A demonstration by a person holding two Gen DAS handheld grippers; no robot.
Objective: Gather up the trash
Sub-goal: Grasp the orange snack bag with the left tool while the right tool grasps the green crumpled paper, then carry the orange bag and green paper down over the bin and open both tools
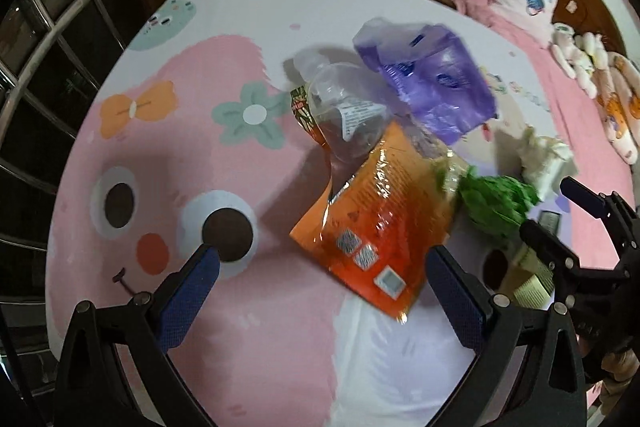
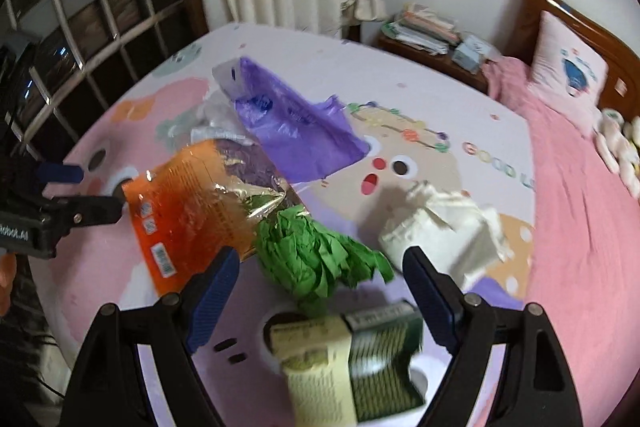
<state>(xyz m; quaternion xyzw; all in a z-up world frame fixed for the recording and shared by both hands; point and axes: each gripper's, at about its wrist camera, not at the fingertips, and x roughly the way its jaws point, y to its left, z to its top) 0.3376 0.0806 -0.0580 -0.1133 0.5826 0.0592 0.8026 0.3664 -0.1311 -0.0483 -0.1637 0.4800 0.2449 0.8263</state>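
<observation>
**Trash scattered on bed; both grippers open, nothing grasped**

Surface: a bed sheet (image 1: pixel 248 339) of smooth printed fabric, pink and lilac with cartoon faces, a flower and a bow.

Items, by material:
- Orange snack bag (image 1: pixel 376 223), glossy crinkled foil-plastic, roughly rectangular, printed with text and code squares. It lies flat, partly overlapped at its upper end by a clear plastic wrapper (image 1: pixel 344 107), transparent and creased.
- Purple plastic bag (image 1: pixel 436 83), thin, translucent film, slack and folded, beyond the orange bag and touching the clear wrapper.
- Green crumpled paper (image 2: pixel 316 255), matte, tightly wadded with ragged edges, just beside the orange bag's silvery open end.
- White crumpled paper (image 2: pixel 444 235), soft and bunched, near the green wad but apart from it.
- Small carton (image 2: pixel 348 359), green and cream printed card, box-shaped, blurred, nearest the right wrist camera.

Left gripper (image 1: pixel 324 287): jaws spread wide, blue textured pads facing inward. The lower corner of the orange bag lies between the fingers in view; no contact is evident.

Right gripper (image 2: pixel 320 291): jaws equally wide apart. The green wad and the carton sit between the fingers in view; whether a pad touches either cannot be told. Nothing is held.
</observation>
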